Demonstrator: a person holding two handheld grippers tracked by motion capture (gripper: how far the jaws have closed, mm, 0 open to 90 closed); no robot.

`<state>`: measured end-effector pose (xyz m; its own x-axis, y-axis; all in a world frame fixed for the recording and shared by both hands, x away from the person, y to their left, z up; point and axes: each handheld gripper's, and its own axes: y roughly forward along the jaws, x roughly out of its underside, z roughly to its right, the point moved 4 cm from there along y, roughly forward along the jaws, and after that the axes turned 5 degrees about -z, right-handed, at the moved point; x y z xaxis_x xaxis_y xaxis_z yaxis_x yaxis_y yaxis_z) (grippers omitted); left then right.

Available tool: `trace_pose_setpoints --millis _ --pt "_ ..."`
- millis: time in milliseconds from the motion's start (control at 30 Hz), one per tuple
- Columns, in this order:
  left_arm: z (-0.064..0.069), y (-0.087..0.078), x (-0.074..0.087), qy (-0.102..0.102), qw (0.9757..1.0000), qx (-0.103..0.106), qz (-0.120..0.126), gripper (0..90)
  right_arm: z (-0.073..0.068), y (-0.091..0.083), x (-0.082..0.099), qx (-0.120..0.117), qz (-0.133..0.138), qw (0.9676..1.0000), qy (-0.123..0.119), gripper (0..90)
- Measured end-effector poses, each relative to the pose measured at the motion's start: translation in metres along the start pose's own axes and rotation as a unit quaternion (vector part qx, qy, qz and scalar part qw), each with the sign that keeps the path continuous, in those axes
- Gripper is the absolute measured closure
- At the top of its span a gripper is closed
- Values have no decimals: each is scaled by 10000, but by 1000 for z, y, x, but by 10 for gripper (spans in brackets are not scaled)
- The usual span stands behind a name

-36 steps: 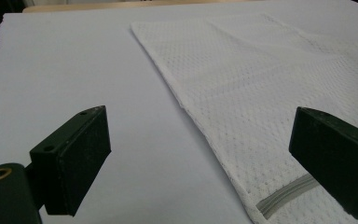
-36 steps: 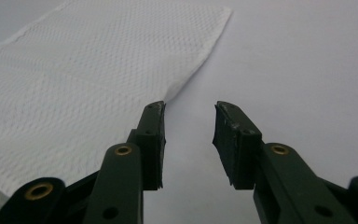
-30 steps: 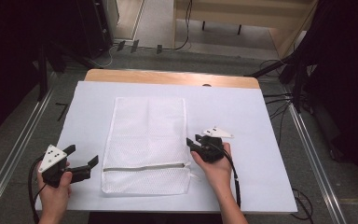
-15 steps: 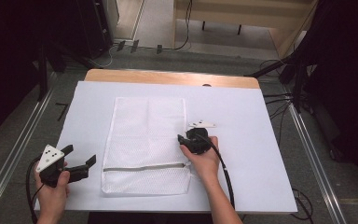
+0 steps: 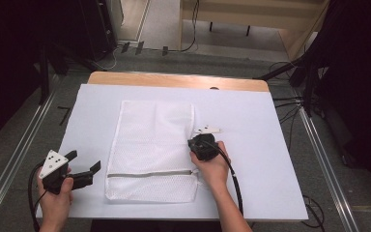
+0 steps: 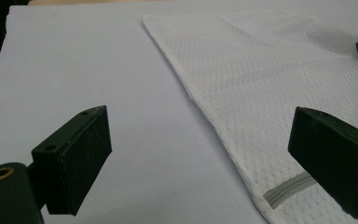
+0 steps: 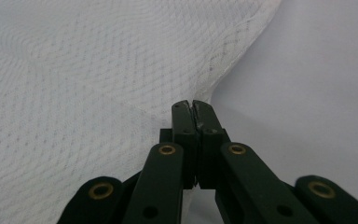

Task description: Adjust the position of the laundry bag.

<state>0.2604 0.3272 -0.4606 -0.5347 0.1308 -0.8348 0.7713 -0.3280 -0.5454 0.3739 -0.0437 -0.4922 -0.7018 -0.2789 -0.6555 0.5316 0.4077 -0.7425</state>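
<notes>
Two claws are at work over a white tabletop. A white mesh bag lies flat at the middle of it, its grey zipper running across near the person's end. The right claw is pinched closed on the bag's right edge, the mesh puckering at its tips. The left claw rests just off the bag's left edge, jaws spread wide and holding nothing.
</notes>
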Motion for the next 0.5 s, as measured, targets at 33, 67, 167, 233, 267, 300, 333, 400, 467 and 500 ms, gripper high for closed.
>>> trace_pose_setpoints --millis 33,67,167,233,267,300,333,400,467,500 --pt "0 0 0 -5 10000 8 -6 59 1 -1 0 39 -2 10000 -48 900" --pt "0 0 0 -14 10000 9 1 60 2 -2 1 83 -6 9999 -63 900" --pt "1 -1 0 -30 10000 36 1 59 8 -5 2 117 1 9999 -63 900" --pt "2 -1 0 -28 10000 26 17 59 12 -10 2 135 37 9999 10 900" --pt "3 -1 0 -14 10000 51 17 59 17 -15 4 193 54 9998 -44 900" --pt "3 -1 0 -14 10000 51 17 59 20 -18 5 203 73 9998 -41 900" --pt "4 -1 0 -10 10000 46 16 59 20 -18 5 203 73 9998 -41 900" --pt "6 -1 1 2 10000 71 18 60 27 -22 7 220 80 9997 -21 900" --pt "7 -2 1 8 10000 68 8 60 36 -26 11 257 32 9997 -18 900" --pt "8 -2 1 2 10000 61 16 59 40 -27 12 270 23 9996 2 900"
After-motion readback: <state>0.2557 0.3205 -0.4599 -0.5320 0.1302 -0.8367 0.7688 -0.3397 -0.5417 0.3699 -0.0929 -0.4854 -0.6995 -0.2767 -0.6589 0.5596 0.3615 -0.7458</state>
